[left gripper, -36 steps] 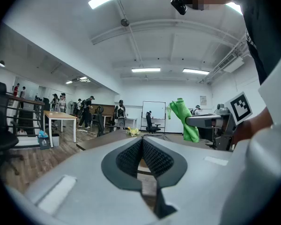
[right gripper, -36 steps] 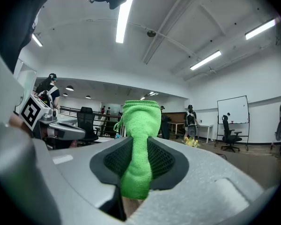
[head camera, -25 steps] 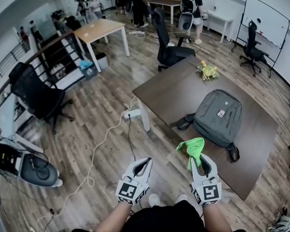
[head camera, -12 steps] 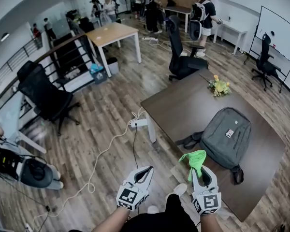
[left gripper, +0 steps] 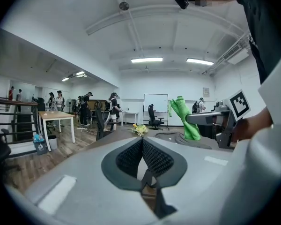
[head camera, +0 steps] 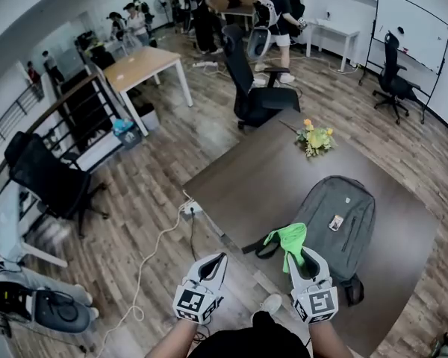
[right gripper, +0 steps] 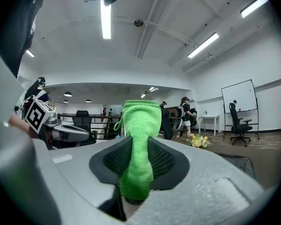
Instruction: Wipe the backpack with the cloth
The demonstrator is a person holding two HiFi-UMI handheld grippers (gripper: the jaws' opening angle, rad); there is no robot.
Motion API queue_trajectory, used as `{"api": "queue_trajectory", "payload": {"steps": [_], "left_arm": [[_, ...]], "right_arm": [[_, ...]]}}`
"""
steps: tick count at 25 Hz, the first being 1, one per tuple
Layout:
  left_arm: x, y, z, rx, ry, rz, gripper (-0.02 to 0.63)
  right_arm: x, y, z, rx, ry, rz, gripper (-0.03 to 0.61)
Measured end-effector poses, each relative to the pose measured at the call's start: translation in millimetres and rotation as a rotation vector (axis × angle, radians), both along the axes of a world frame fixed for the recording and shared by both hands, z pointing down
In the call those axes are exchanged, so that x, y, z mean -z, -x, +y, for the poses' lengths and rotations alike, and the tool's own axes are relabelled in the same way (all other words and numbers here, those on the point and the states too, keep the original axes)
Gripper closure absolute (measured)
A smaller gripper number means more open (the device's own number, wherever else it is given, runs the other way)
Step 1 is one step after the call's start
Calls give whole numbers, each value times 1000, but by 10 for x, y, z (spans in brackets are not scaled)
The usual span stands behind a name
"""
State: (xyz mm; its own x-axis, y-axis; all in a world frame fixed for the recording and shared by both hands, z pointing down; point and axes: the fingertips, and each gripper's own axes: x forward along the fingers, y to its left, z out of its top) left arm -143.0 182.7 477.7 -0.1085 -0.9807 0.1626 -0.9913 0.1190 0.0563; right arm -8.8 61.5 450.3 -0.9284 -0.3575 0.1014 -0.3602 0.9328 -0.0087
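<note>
Cloth (right gripper: 139,125) tight btwn R hand-held gripper (head camera: 299,255) jaws

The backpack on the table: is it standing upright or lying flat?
Lying flat. The backpack rests full-length on the table, with its front panel and small tag facing up.

**Head view.** We look from above and behind both grippers, steeply down. The left gripper (head camera: 221,258) and right gripper (head camera: 302,253) sit at the bottom edge, with the dark table (head camera: 261,177) ahead of them.

**Left gripper view.** The camera rides close behind its own jaws and faces forward, almost level over the tabletop. We see the right gripper off to its right.

**Right gripper view.** The camera is likewise close behind its jaws, tilted slightly upward. The green cloth (right gripper: 138,144) fills the near field, and the left gripper lies to its left.

All three views share the flower bunch (head camera: 314,136) and the whiteboard (head camera: 409,27), well ahead of the grippers.
</note>
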Motion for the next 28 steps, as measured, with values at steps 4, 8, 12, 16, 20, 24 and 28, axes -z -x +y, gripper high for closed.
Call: {"api": "queue_trajectory", "payload": {"steps": [4, 8, 12, 16, 20, 24, 28], "left_arm": [[60, -83, -538, -43, 23, -23, 598], [145, -145, -977, -86, 51, -58, 598], [118, -268, -1331, -148, 84, -83, 598], [140, -463, -1697, -246, 77, -78, 598], [45, -517, -2032, -316, 68, -51, 598], [-107, -522, -2294, -414, 74, -40, 598], [-200, -436, -2554, -500, 80, -27, 598]], "right_arm": [[-33, -105, -505, -37, 29, -13, 474], [-68, -174, -879, -66, 56, -41, 474], [-67, -311, -1124, -104, 98, -84, 474], [-89, -552, -1330, -174, 112, -81, 474], [-184, -722, -1537, -257, 112, -54, 474], [-311, -818, -1671, -346, 129, 1, 474], [-396, -828, -1869, -443, 146, 64, 474]]}}
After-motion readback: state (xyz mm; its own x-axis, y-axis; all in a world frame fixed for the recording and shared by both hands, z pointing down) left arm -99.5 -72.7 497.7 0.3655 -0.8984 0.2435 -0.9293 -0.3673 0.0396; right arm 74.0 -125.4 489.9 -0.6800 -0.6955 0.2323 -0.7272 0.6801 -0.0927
